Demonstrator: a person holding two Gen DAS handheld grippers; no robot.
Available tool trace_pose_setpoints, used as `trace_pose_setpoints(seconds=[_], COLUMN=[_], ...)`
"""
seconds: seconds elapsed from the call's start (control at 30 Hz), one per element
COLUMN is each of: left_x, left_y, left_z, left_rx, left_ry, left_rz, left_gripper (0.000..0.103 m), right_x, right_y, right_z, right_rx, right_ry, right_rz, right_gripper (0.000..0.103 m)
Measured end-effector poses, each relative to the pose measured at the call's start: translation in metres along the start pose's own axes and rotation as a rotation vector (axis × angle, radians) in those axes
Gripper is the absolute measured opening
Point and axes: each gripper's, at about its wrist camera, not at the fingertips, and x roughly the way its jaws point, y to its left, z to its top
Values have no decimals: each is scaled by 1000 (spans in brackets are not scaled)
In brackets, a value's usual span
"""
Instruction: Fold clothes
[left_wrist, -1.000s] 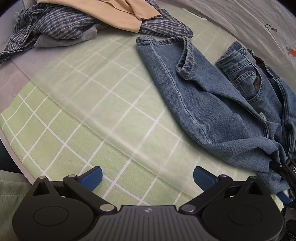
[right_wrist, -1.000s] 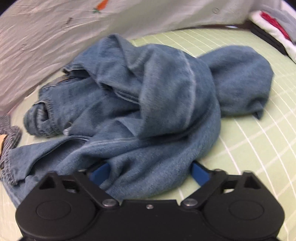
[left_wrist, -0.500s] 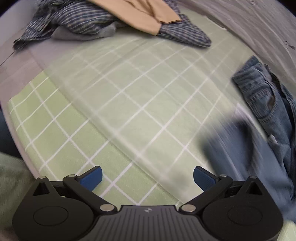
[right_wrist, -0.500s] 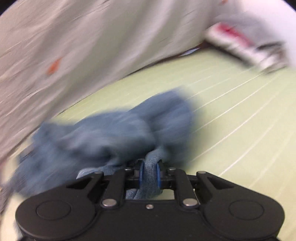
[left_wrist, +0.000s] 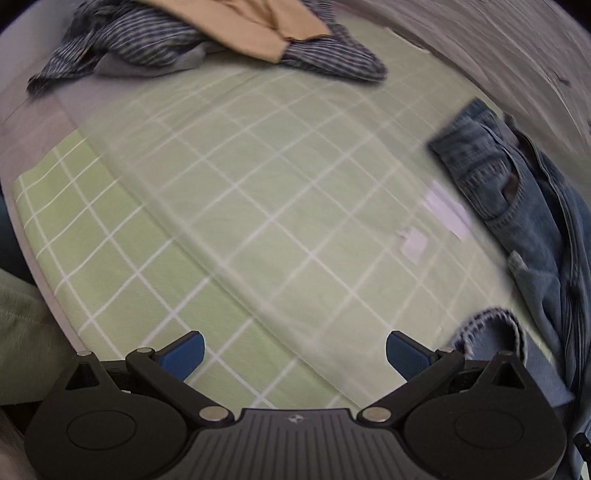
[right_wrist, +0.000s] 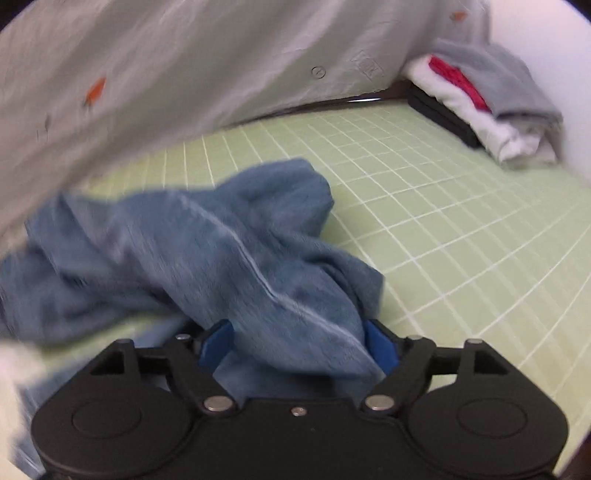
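Since a second ago the jeans (right_wrist: 207, 258) have been dragged to the right across the green checked sheet (left_wrist: 229, 206), and my right gripper (right_wrist: 299, 343) has just been opening, denim still lying loose between its pads. My left gripper (left_wrist: 293, 349) hangs open and empty; from it, the jeans run along the right edge, hem nearest, waistband farther off.

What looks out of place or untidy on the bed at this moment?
The jeans lie crumpled in a heap on the green checked sheet, not spread flat, with denim bunched between the opened jaws of the right gripper. A plaid shirt and a tan garment are also piled loosely, unfolded.
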Motion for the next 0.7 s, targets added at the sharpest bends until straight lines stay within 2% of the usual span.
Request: trace_pose_setpoints(seconds=[0.07,0.17,0.2,0.23,0.3,0.33,0.4,0.43,0.53,0.6,0.7], left_x=[0,2,3,3,3,3,3,3,-1,-5,-7], left_y=[-8,-19,-24,-28,-37,-42,-49,-52,-58,-63,-73], left_z=[-4,-10,-12,-14,-19,-21,-25,-27,-28,-26,-21], left_rx=[23,51,60,70,92,103,116,119,114,110,103], left_ry=[4,15,18,21,23,24,27,29,10,-15,-44], left_rz=[-1,-6,-7,-7,-8,-9,-11,-12,-16,-16,-20], left_gripper=[103,103,103,103,103,103,103,103,103,103,103], right_x=[4,7,9,11,12,12,11,9,0,-16,-42], right_y=[-5,-20,-25,-29,-35,-36,-39,-46,-70,-81,-79], right_z=[-3,-7,-8,-10,-11,-13,-13,-12,6,29,61], right_rx=[3,35,45,72,96,73,48,70,125,103,6], right_ry=[20,72,90,110,124,119,110,101,16,-97,-282], right_rz=[-28,-19,-16,5,36,47,64,76,67,9,-28], right_gripper=[84,86,85,80,65,39,11,11,10,10,11])
